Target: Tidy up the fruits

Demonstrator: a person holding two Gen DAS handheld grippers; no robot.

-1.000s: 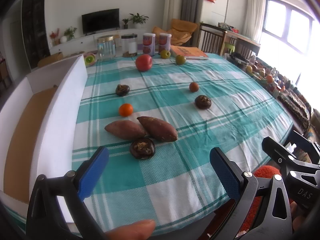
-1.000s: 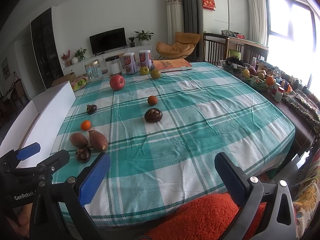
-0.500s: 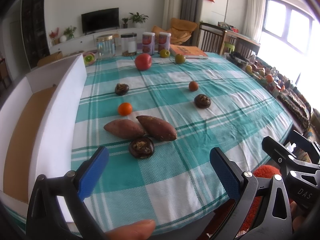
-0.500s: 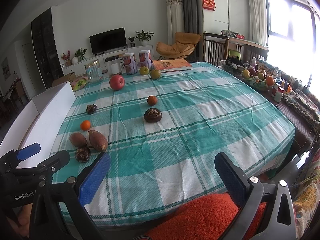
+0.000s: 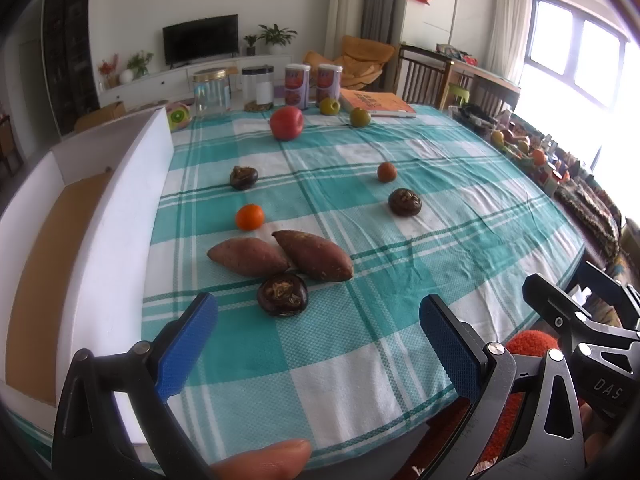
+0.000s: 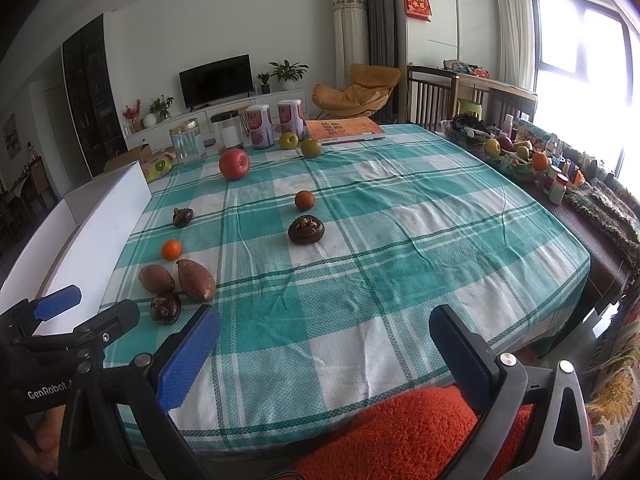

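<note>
On the teal checked tablecloth (image 5: 400, 152) lie two sweet potatoes (image 5: 312, 254), (image 5: 248, 257), a dark round fruit (image 5: 282, 294) just in front of them, a small orange (image 5: 249, 217), two more dark fruits (image 5: 243, 177), (image 5: 405, 201), a reddish-brown fruit (image 5: 386, 171), a red apple (image 5: 286, 122) and two green fruits (image 5: 360, 117), (image 5: 329, 106). My left gripper (image 5: 316, 344) hovers open at the near edge, short of the nearest dark fruit. My right gripper (image 6: 326, 354) is open over the near edge, empty. The apple (image 6: 234, 164) and the sweet potatoes (image 6: 196, 280) show at left in the right wrist view.
A white open box (image 5: 100, 216) with a brown floor runs along the table's left side. Jars and cans (image 5: 296, 86) and an orange book (image 5: 376, 102) stand at the far edge. A basket of fruit and bottles (image 6: 520, 160) sits to the right. An orange fuzzy cushion (image 6: 400, 428) lies below.
The left wrist view has crept slightly toward the fruits. The right gripper has hardly moved. Both stay open.
</note>
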